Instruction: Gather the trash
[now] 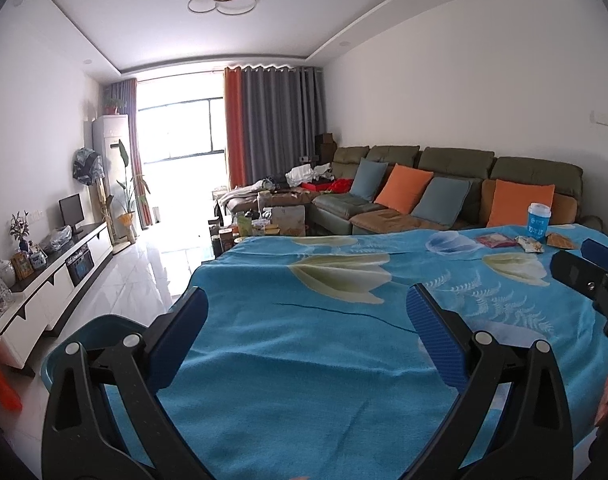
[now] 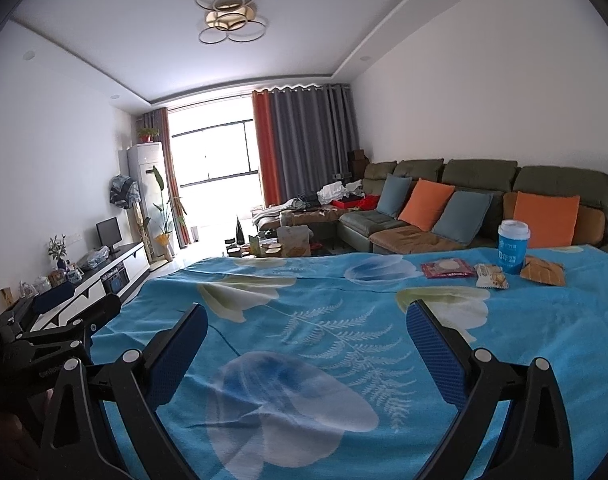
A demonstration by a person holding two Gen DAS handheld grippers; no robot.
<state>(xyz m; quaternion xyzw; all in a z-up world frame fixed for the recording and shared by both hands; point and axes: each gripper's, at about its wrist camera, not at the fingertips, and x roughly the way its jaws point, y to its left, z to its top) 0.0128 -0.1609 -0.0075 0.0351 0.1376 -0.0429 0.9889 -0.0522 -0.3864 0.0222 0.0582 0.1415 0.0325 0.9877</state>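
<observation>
Trash lies at the far right of a table under a blue floral cloth (image 2: pixel 304 288): a blue paper cup (image 2: pixel 512 246) standing upright, a red wrapper (image 2: pixel 448 269), a pale snack packet (image 2: pixel 491 276) and an orange packet (image 2: pixel 542 272). In the left wrist view the same cup (image 1: pixel 539 220) and packets (image 1: pixel 530 245) appear far off at the right. My right gripper (image 2: pixel 307 307) is open over the cloth, well short of the trash. My left gripper (image 1: pixel 307 292) is also open with nothing in it, over the table's near left part.
A teal bin (image 1: pixel 99 328) stands on the floor by the table's left edge. Behind the table are a green sofa (image 2: pixel 480 176) with orange and blue cushions and a cluttered coffee table (image 2: pixel 287 240). A white TV cabinet (image 1: pixel 59 276) lines the left wall.
</observation>
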